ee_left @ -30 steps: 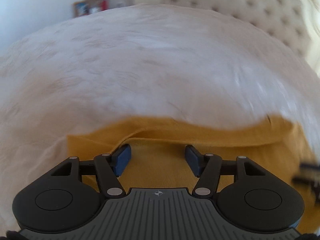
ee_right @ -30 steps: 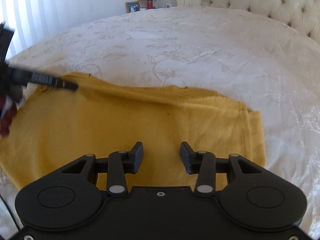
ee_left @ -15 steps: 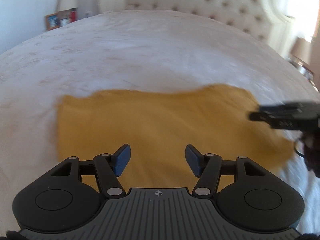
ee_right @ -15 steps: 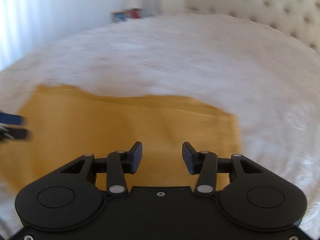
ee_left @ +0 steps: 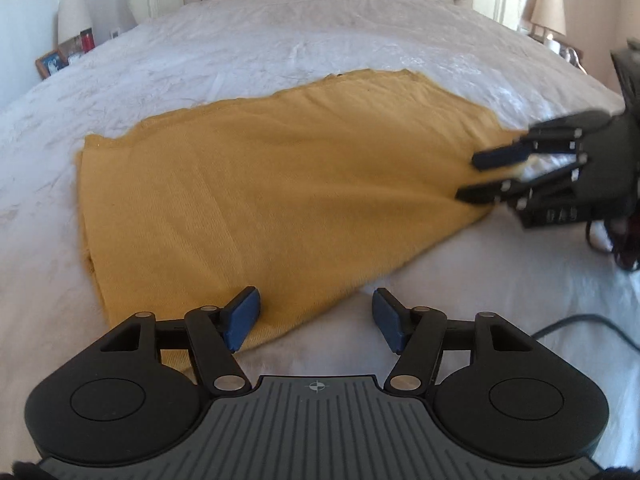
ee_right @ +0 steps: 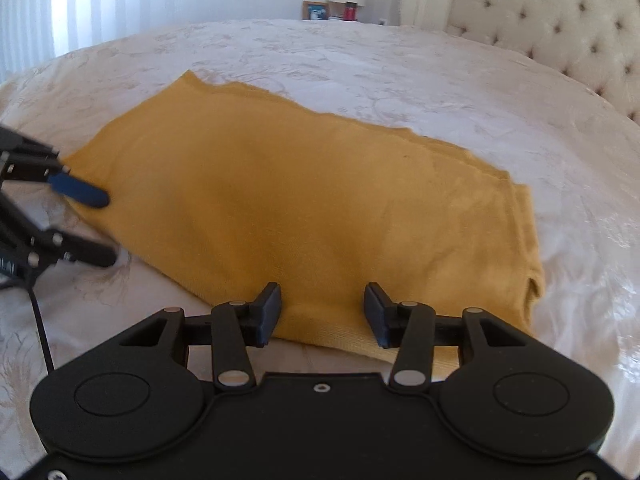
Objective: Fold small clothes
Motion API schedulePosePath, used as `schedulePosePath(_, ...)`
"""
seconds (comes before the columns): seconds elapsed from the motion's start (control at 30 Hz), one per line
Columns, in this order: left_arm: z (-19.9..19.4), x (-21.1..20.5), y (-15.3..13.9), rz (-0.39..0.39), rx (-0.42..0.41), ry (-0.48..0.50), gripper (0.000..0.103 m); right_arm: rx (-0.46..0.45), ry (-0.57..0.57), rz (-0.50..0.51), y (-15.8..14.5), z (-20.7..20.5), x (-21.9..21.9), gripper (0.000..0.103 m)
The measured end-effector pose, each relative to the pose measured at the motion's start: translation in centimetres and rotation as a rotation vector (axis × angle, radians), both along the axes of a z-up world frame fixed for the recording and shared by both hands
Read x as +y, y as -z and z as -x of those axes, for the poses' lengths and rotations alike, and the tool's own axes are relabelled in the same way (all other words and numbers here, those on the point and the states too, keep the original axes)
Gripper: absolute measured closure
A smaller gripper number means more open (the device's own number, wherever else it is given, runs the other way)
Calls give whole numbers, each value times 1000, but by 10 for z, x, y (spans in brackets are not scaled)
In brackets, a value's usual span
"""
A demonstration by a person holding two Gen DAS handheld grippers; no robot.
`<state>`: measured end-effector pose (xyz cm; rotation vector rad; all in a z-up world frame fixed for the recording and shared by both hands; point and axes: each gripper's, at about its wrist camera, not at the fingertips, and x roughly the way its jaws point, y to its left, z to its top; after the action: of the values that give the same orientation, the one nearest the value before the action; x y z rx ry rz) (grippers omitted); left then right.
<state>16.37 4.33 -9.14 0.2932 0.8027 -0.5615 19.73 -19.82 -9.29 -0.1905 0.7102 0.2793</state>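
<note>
The yellow garment (ee_left: 260,184) lies flat on the white bed (ee_left: 320,32), folded into a long layered band, its doubled edge toward the tufted headboard (ee_right: 560,20). A second ago both tools sat low over the middle of the cloth; now each has drawn back to the garment's near edge, one at either short end.

The left tool (ee_left: 316,320) hangs over the near corner farthest from the headboard, jaws partly open and empty: one pad above the cloth, the other above bare bedspread. The right tool (ee_right: 322,312) hangs over the near hem at the headboard end, jaws also partly open with nothing between them, the hem just under the pads. Its opening has widened only slightly over that second.

That pull-back suggests the last fold has been laid and released. Standing at opposite ends, the tools look set to pinch the corners for a further fold, though no grip exists yet.
</note>
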Motion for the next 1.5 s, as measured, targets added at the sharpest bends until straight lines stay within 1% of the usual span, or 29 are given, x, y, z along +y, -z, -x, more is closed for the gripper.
schedulePosePath(0.07, 3, -3, 1, 7, -6, -12, 42, -48, 5, -19, -9, 1, 3, 48)
schedulePosePath(0.13, 3, -6, 2, 29, -3, -28, 39, -76, -17, -26, -15, 3, 11, 48)
schedulePosePath(0.23, 14, -5, 2, 34, -22, -38, 37, -48, -43, -9, -8, -3, 24, 48)
schedulePosePath(0.3, 16, -5, 2, 34, -34, -35, 37, 3, -53, 36, 3, -9, 29, 48)
schedulePosePath(0.33, 19, -3, 1, 40, -35, -35, 37, -3, -58, 42, 6, -8, 30, 48)
schedulePosePath(0.4, 24, 1, -1, 60, -34, -24, 37, 1, -62, 35, 3, -6, 27, 47)
schedulePosePath(0.47, 31, 6, -3, 76, -35, -19, 37, 10, -63, -1, -4, -5, 19, 47)
schedulePosePath(0.5, 35, 8, -4, 86, -38, -20, 37, 0, -57, -28, -7, -5, 12, 47)
schedulePosePath(0.6, 46, 13, -5, 130, -8, -13, 37, -30, 21, -102, -12, -15, -13, 46)
schedulePosePath(0.7, 56, 14, -1, 125, -11, -27, 36, -8, 125, -156, -7, -40, -40, 46)
schedulePosePath(0.77, 60, 15, 1, 131, -8, -41, 36, 31, 194, -149, 4, -58, -58, 46)
schedulePosePath(0.83, 62, 17, 0, 146, 4, -59, 36, 44, 279, -131, 15, -65, -74, 46)
schedulePosePath(0.93, 63, 19, -5, 165, 18, -84, 36, 6, 343, -175, 14, -52, -84, 47)
schedulePosePath(0.97, 62, 20, -6, 172, 21, -94, 36, -19, 356, -179, 13, -44, -82, 42)
schedulePosePath(1.07, 63, 22, -15, 215, 18, -138, 35, -75, 376, -216, 14, -19, -79, 42)
schedulePosePath(1.13, 61, 20, -25, 251, 3, -163, 27, -99, 388, -227, 18, -4, -80, 41)
schedulePosePath(1.23, 52, 10, -40, 282, -33, -184, 25, -115, 413, -251, 21, 12, -83, 36)
schedulePosePath(1.3, 41, 0, -46, 280, -46, -193, 23, -114, 430, -285, 21, 19, -89, 30)
schedulePosePath(1.43, 18, -25, -50, 279, -70, -231, 23, -107, 437, -321, 25, 31, -96, 28)
schedulePosePath(1.5, 6, -39, -46, 258, -66, -246, 23, -112, 433, -332, 27, 35, -97, 28)
